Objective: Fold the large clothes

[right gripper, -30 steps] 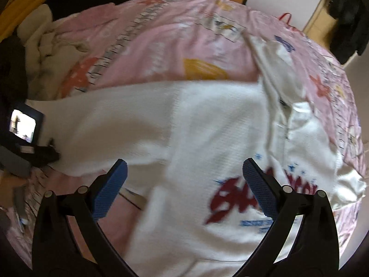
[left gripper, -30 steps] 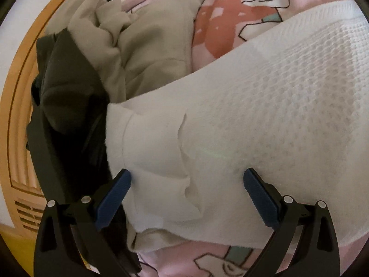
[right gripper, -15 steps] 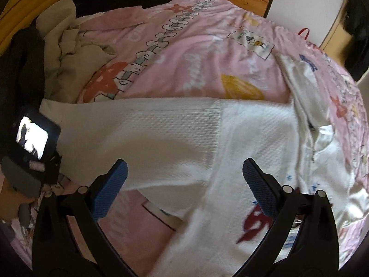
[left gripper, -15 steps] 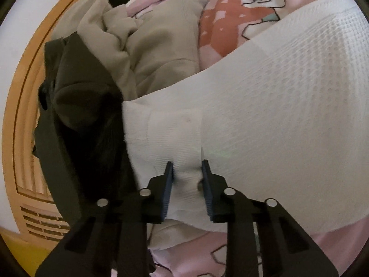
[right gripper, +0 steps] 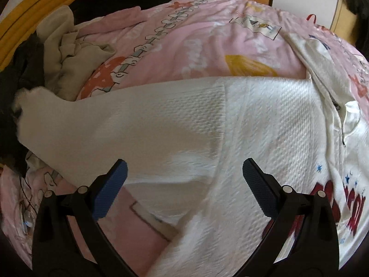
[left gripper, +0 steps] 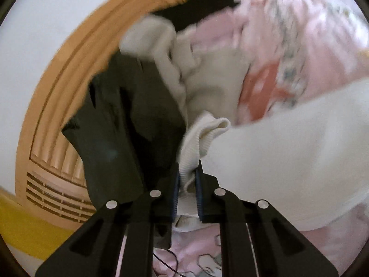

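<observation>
A large white waffle-knit sweater (right gripper: 265, 120) with red lettering lies spread on a pink patterned bedsheet (right gripper: 196, 34). Its left sleeve (right gripper: 115, 127) stretches out to the left. My left gripper (left gripper: 187, 180) is shut on the ribbed cuff (left gripper: 196, 143) of that sleeve and holds it raised off the bed. My right gripper (right gripper: 183, 177) is open and empty, hovering above the sweater where the sleeve joins the body.
A beige garment (right gripper: 66, 53) and dark clothes (left gripper: 120, 124) are piled at the bed's left side, next to the lifted cuff. Black clothing (right gripper: 120, 0) lies at the far edge. A wooden headboard (left gripper: 57, 92) curves behind the pile.
My left gripper closed on the sleeve cuff and has lifted it up off the bed. My right gripper stayed open and shifted left over the sweater, toward the sleeve seam.
</observation>
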Tool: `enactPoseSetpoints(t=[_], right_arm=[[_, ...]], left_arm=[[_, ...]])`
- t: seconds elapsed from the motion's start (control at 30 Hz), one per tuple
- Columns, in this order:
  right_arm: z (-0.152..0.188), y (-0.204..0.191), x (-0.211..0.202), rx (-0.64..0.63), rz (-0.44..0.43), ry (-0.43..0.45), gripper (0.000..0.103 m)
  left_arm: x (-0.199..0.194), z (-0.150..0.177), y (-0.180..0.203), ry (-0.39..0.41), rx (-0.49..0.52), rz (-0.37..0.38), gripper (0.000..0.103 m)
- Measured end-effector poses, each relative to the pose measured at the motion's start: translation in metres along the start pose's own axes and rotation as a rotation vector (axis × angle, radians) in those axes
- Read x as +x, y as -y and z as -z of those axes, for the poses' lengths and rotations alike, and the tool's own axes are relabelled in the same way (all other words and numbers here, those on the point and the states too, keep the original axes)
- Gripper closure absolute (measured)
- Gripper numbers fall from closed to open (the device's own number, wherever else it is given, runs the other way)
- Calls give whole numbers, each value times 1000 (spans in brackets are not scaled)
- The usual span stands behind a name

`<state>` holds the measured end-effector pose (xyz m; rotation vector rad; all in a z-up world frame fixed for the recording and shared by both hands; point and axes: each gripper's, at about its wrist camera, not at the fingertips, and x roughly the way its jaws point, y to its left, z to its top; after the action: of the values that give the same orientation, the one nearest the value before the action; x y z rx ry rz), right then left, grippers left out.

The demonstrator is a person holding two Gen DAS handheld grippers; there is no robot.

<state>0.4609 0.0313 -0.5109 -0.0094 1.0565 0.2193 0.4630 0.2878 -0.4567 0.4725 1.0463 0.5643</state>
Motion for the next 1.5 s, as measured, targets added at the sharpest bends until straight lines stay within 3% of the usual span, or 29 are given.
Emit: enactPoseSetpoints(t=[0.13,0.2,0.27,0.4,0.53,0.67,0.77,0.87,1.1,1.17,1.27,1.3,1.37,1.5], right_arm=[[2,53,-13,80,12,26,6],[5,87,-24,146,-9,24,13],[10,129,-34,215,-18,0,14],[25,203,-68,290,69,22,14],[57,285,-101,383,164,22,14],[95,345,-116,434,273,0,14],[133,393,-122,487,328,-29,14],[162,431,-129,535,396,-52,14],[197,483,-148,690,482,-63,14],[196,486,-153,716,485,-64,14],[188,488,-166,718,487,-38,14],[184,488,-169,713,492,-31,14],[177,490,-172,713,500,-21,14],[167,488,-174,706,467,-1,14]], left_arm=[[-89,-28,18,117,-33,122,91],[-138,-40,41,183,-42,204,91],[-187,-52,70,249,-57,292,91],[-266,-64,135,318,-61,457,91],[-334,-63,214,310,-57,655,91],[-389,-49,308,297,9,836,91],[-409,-31,363,296,81,887,91],[-419,-12,417,245,147,911,91],[-417,16,493,162,312,853,87],[-419,22,504,175,388,849,85],[-425,23,507,208,480,880,49],[-427,20,503,221,485,884,42],[-429,12,491,212,493,947,35],[-425,-9,447,229,444,1001,34]])
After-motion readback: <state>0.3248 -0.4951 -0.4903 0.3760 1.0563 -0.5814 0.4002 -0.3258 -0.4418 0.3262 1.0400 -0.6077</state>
